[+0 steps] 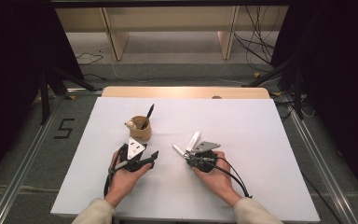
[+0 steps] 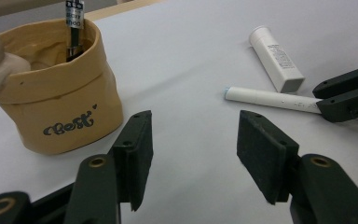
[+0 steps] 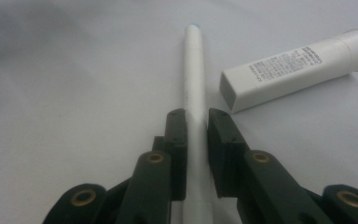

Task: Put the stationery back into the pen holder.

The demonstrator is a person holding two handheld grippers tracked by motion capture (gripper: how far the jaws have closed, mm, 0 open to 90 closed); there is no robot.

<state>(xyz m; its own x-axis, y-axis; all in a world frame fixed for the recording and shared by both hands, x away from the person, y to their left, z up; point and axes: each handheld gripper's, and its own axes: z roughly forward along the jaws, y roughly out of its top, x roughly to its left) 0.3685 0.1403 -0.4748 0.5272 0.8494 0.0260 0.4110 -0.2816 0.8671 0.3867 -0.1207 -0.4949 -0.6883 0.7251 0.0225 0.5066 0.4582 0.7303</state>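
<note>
High view: both grippers on white table [image 1: 261,140]; tan cup [image 1: 141,129] beyond left gripper [image 1: 150,157].
Left gripper view: jaws spread, nothing between.
Right gripper view: right gripper [image 3: 196,140] clamps white pen [image 3: 194,79]; white tube [image 3: 298,67] beside.

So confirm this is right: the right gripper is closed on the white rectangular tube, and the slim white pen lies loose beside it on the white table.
Not right: the two are swapped. The right gripper is closed on the slim white pen, as the right gripper view shows. The white rectangular tube lies loose beside it on the white table.
</note>
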